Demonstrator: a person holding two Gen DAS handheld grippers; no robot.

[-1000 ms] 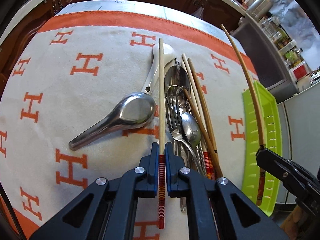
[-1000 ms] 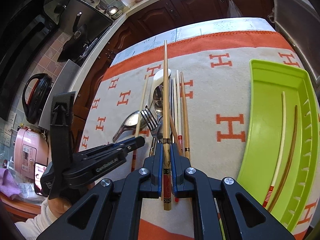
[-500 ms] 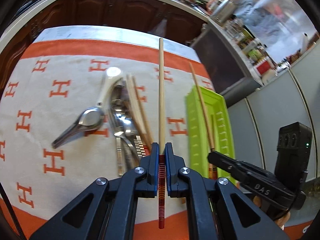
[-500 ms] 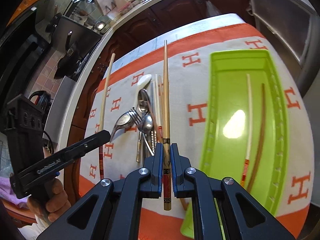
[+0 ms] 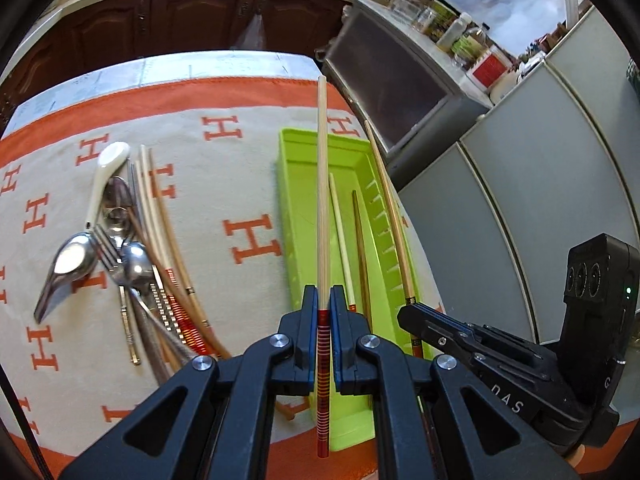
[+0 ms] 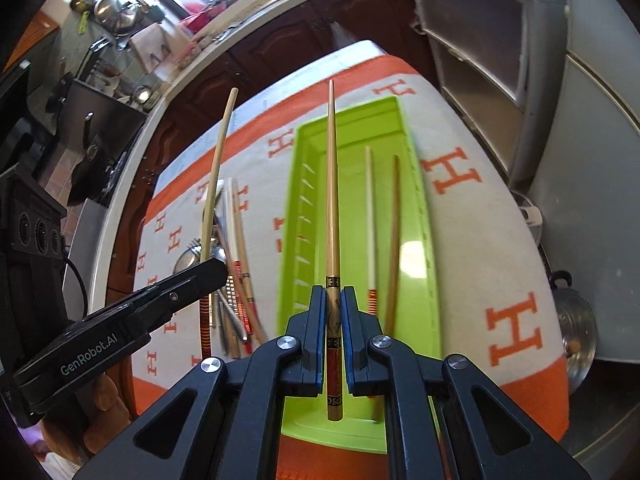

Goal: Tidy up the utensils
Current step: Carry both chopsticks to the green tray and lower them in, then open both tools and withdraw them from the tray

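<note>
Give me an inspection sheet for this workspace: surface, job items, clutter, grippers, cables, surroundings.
Surface: table under an orange-bordered cloth printed with H letters.
Job's things: green tray holding two chopsticks, one pale, one dark; pile of spoons, forks and chopsticks on the cloth beside the tray.
Clutter: nothing seen on the cloth.
Grippers: left gripper shut on a red-striped chopstick; right gripper shut on a red-ended chopstick; both over the tray.
Cables: black cable behind the left gripper.
Surroundings: dark wood cabinets, pots, fridge.
</note>
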